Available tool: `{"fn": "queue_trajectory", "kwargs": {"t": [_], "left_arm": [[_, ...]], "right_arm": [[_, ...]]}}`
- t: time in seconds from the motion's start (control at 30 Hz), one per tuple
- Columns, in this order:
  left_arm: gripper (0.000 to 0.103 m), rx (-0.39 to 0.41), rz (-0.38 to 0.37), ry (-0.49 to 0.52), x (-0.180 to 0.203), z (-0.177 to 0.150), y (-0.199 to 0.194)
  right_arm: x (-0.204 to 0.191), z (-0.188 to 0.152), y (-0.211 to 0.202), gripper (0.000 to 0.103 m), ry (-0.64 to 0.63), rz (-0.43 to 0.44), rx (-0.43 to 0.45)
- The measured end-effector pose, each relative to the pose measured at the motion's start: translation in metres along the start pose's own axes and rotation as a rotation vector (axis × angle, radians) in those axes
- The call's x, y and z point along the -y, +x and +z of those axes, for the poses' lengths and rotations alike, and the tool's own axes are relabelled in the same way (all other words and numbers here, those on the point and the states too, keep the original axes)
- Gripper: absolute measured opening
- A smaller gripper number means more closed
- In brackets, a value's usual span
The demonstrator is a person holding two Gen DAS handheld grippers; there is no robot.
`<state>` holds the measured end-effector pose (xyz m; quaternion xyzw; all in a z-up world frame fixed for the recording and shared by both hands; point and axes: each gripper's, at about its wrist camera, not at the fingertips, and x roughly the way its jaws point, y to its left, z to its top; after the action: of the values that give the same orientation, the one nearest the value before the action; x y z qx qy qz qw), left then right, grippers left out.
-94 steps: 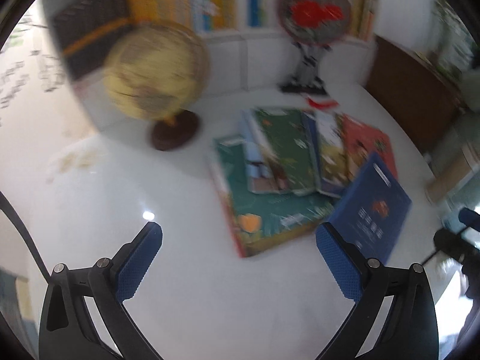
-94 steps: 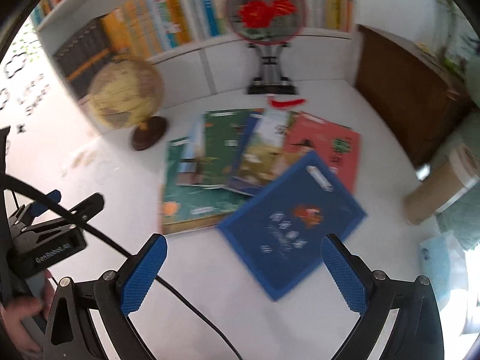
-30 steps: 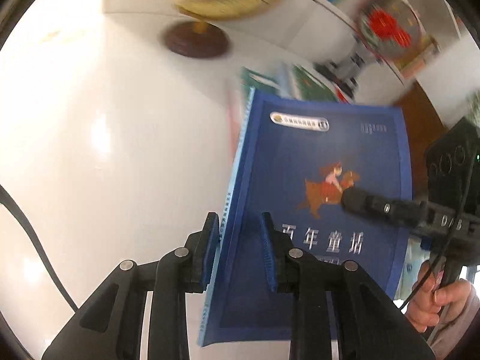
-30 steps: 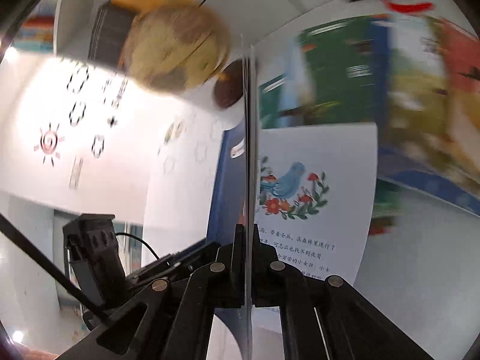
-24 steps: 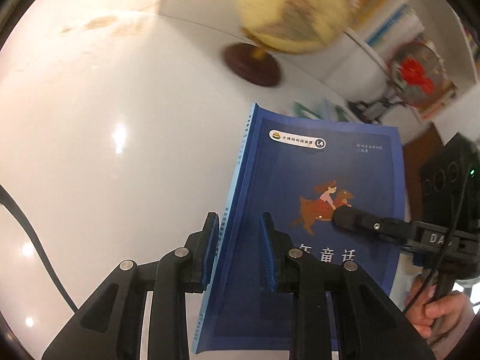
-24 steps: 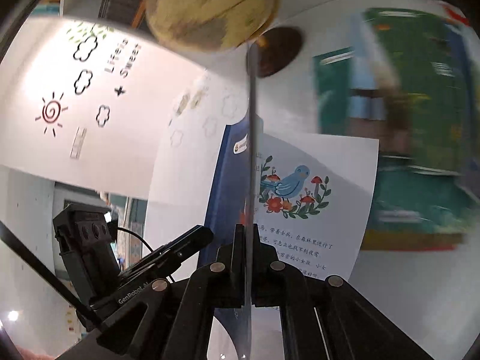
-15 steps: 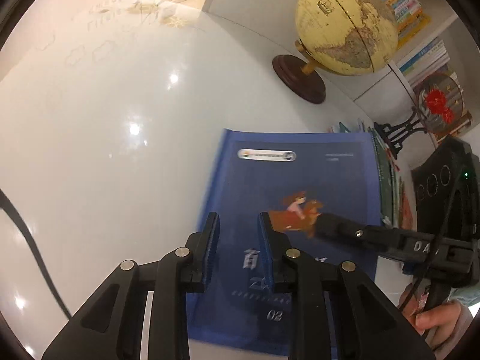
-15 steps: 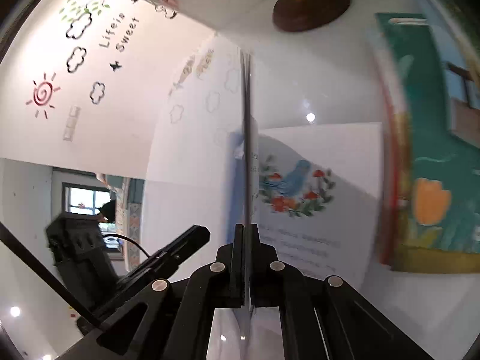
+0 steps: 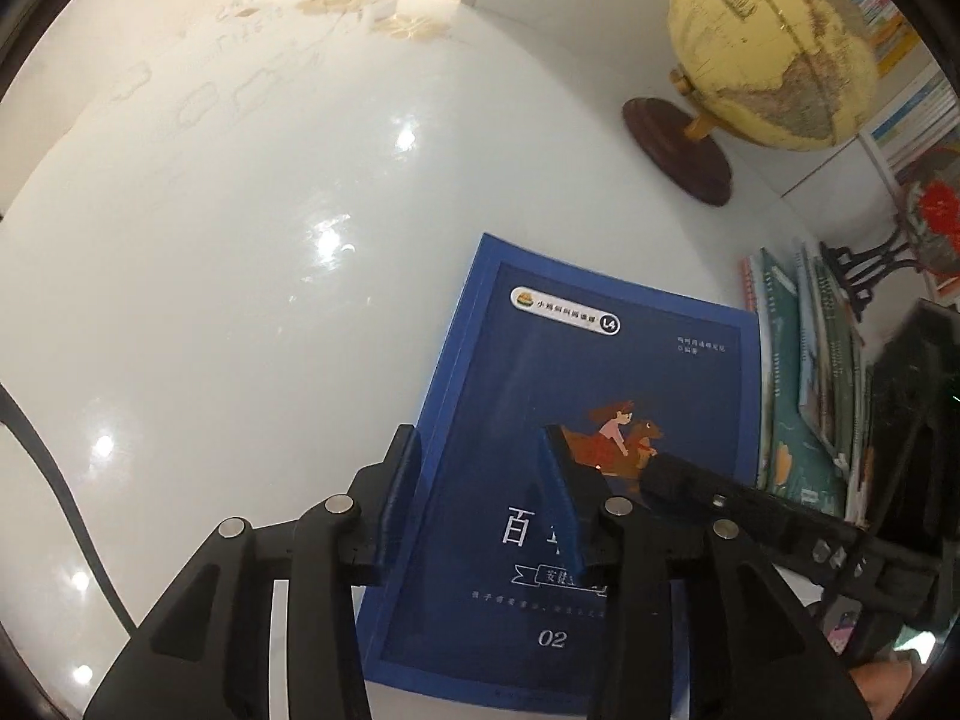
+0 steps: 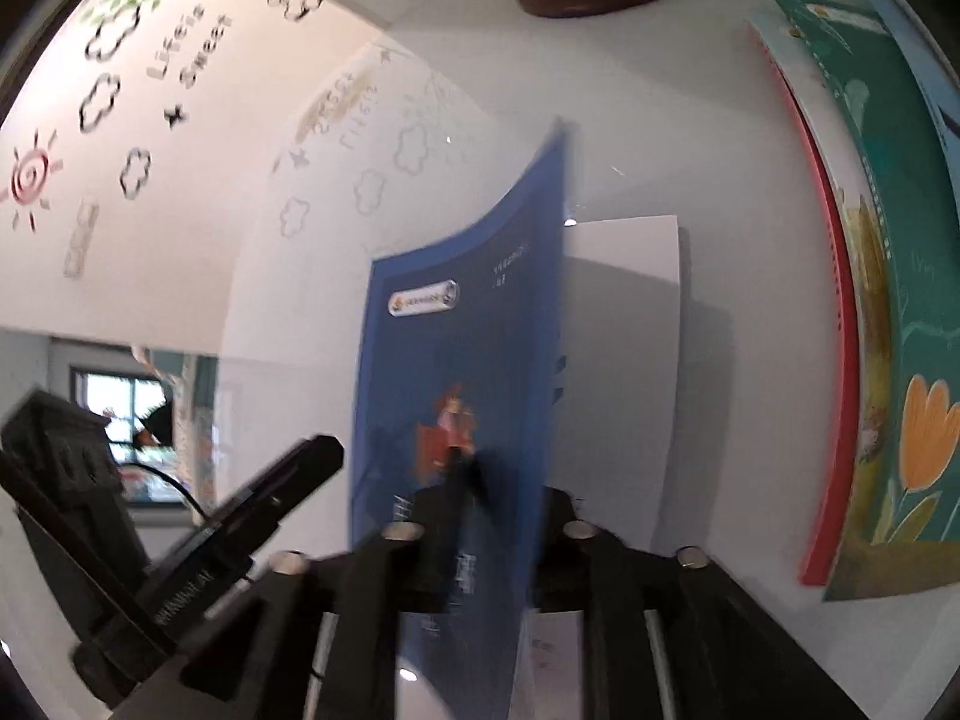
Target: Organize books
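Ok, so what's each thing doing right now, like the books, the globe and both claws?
blue book: lying on the white table, cover lifted off its white page in the right wrist view.
left claw: jaws just been opening, over the book's left edge, not pinching.
right claw: jaws just been opening, cover loose between its fingers.
globe: upright on its stand.
other books: closed, flat, overlapping.

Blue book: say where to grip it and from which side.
Probably the spine edge, the left one in the left wrist view, approached from the near-left corner. The blue book lies almost flat on the white table, so only an edge gives purchase, and the right wrist view shows its front cover lifting and bowing: too floppy.
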<state>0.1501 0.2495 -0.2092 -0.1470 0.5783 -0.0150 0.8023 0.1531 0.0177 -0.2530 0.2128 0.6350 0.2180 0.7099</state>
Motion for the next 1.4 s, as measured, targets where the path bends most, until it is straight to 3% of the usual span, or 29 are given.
{"fn": "queue_trajectory", "kwargs": {"t": [0.1,0.13,0.33,0.6,0.67,0.73,0.9,1.13,1.2,1.4], "left_arm": [[0.04,-0.037,0.018,0.031,0.013,0.003,0.005],[0.041,-0.048,0.024,0.043,0.019,0.004,0.006],[0.042,-0.047,-0.015,0.151,0.078,0.01,0.006],[0.042,-0.036,-0.132,0.403,0.206,0.007,0.012],[0.042,-0.04,-0.157,0.455,0.24,0.002,0.017],[0.042,-0.044,-0.184,0.524,0.276,-0.008,0.023],[0.042,-0.064,-0.18,0.698,0.357,-0.038,0.042],[0.042,-0.101,-0.149,0.863,0.435,-0.076,0.073],[0.042,-0.104,-0.135,0.879,0.448,-0.08,0.08],[0.042,-0.1,-0.104,0.905,0.475,-0.083,0.092]], "right_arm": [[-0.003,-0.002,-0.02,0.056,-0.087,-0.104,0.052],[-0.002,-0.003,-0.03,0.058,-0.109,-0.148,0.071],[0.026,-0.007,-0.101,0.058,-0.215,-0.336,0.103],[0.151,-0.042,-0.223,0.059,-0.173,-0.678,0.178],[0.177,-0.051,-0.241,0.059,-0.115,-0.71,0.209],[0.207,-0.061,-0.259,0.059,-0.025,-0.702,0.255],[0.271,-0.083,-0.297,0.059,0.201,-0.557,0.408],[0.316,-0.1,-0.294,0.059,0.386,-0.393,0.537],[0.322,-0.101,-0.295,0.059,0.397,-0.379,0.599],[0.332,-0.086,-0.297,0.059,0.355,-0.423,0.586]]}}
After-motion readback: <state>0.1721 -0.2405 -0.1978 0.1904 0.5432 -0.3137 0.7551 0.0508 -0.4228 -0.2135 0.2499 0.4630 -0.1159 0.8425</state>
